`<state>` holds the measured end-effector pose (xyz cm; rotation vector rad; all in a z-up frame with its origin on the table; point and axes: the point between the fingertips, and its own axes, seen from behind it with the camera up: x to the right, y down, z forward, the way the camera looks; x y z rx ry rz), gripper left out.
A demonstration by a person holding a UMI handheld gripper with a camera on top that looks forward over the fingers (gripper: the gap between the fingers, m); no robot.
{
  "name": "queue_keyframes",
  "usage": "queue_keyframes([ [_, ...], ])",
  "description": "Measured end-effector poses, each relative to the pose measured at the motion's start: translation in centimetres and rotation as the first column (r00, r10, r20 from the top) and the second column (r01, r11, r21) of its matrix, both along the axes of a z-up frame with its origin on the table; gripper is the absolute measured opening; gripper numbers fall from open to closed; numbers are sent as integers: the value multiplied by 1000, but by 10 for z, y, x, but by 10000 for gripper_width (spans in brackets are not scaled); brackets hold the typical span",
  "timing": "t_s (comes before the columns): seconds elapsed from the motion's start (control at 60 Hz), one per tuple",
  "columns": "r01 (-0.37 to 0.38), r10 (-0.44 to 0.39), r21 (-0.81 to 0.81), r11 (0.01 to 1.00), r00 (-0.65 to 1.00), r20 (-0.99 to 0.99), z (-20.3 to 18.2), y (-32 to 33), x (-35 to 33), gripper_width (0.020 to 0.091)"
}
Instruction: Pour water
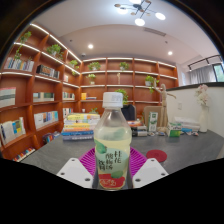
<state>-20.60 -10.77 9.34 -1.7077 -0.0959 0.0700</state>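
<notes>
Standing upright between the two fingers, the bottle fills the middle of the gripper view, its white cap at the top and a green and pink label around its lower body. The jaws look narrow, closed about the bottle's lower part near the label, and both pads seem to press on it, though the contact is partly hidden by the bottle itself. I judge the bottle to be thin clear plastic, nearly full, so rather heavy for its size and a little soft: a hard squeeze may dent the wall, and with the cap off it could push water out. The labelled band is the better place to hold, less slippery than bare plastic and low enough to keep the weight steady when tilting. The cap appears to be on, so pouring cannot begin yet. Beyond the fingers lies a grey table with a dark pink mat and books; shelves stand further behind.
</notes>
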Motion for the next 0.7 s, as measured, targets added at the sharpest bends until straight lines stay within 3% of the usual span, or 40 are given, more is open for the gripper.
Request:
queue_keyframes([
  [0.35,20,-21,-39,999,999,-41,1,-4,-31,372],
  [0.517,-45,6,-93,995,926,-378,10,17,-102,372],
  [0.7,-108,-6,-100,989,649,-761,46,49,-153,371],
])
